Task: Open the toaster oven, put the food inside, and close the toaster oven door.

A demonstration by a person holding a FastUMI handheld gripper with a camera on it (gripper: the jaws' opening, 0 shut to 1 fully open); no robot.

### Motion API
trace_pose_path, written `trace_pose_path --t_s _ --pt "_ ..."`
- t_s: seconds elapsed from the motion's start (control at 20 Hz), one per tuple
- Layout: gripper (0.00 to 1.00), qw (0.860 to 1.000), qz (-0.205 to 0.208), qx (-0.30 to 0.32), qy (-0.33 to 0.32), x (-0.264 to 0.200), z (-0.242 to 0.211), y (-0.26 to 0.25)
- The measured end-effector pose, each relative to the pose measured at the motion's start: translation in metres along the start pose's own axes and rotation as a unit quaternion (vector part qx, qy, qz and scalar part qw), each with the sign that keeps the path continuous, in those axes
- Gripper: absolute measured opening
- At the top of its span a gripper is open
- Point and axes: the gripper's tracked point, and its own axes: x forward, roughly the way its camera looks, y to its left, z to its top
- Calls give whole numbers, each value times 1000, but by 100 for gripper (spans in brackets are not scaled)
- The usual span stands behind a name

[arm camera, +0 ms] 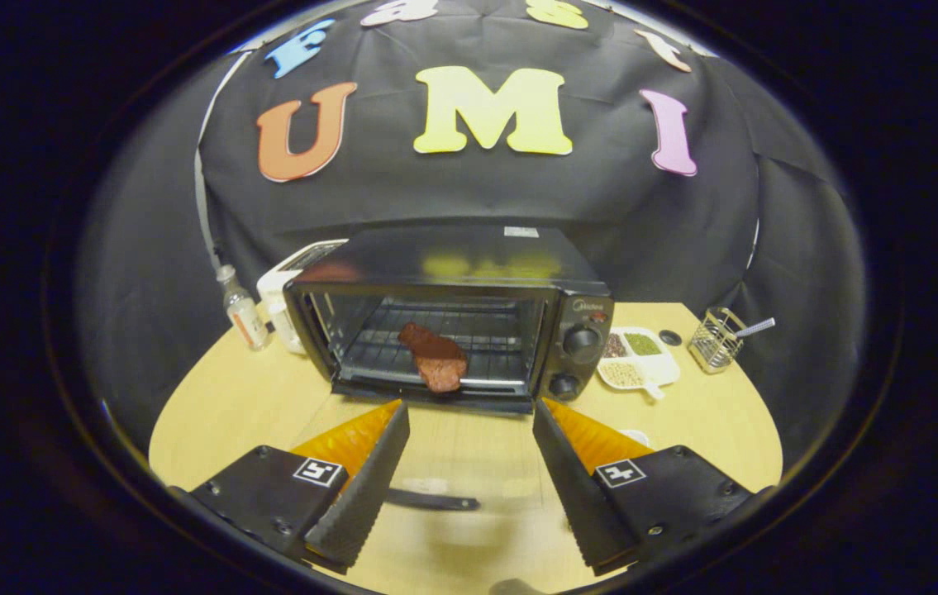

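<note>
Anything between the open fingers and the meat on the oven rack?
Gripper view: only the lowered glass door, lying flat between the open gripper and the meat in the oven.

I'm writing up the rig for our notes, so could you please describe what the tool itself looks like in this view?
The tool has two wedge-shaped fingers, black with ribbed grey inner pads and orange tops. Each sits on a flat black block fastened with small screws, and each block carries a square black-and-white marker.
</note>
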Motion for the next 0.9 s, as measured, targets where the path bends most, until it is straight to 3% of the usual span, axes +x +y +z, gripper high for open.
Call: trace_pose_path --t_s 0.45,0.9 --pt "96 997 10 -2 78 -25 -125 -4" --pt "96 995 34 -16 98 28 -148 33"
